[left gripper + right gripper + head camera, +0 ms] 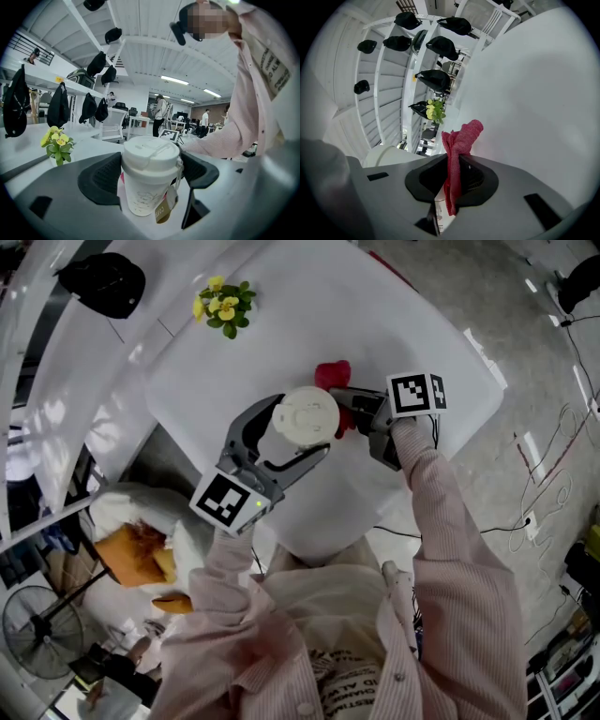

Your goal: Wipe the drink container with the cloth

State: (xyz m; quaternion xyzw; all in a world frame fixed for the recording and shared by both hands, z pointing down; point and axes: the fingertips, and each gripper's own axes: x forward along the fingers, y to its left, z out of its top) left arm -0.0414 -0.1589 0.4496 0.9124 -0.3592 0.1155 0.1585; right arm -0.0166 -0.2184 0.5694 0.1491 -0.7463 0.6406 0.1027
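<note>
left gripper: your left gripper (298, 429) (150, 174) is clamped on the drink container, one dark pad against each side of it, just below the lid.
drink container: the white drink container (309, 414) (149, 161) is upright between those jaws, over the middle of the desk, with its lid closed. a small brown tag (162, 213) hangs low on its side. from these views you cannot tell whether its bottom rests on the desk.
right gripper: your right gripper (349, 414) (452, 176) is pressed together on the cloth, and it points toward the container from your right side.
cloth: the red cloth (333, 374) (461, 140) is pinched between the right jaws. one bunched end sticks out past the fingertips and a short end hangs behind them. in the head view it lies just beside the container, on the side away from you. whether it touches the wall of the container is not clear.
desk: the white desk (394, 324) (534, 93) is under both grippers.
plant: a small plant with yellow flowers (223, 306) (57, 143) (435, 111) stands near the far corner of the desk, well apart from the container.
sleeves: your pink striped sleeves (450, 521) reach to both grippers.
background: dark bags (58, 105) hang on a white rack behind the desk.
</note>
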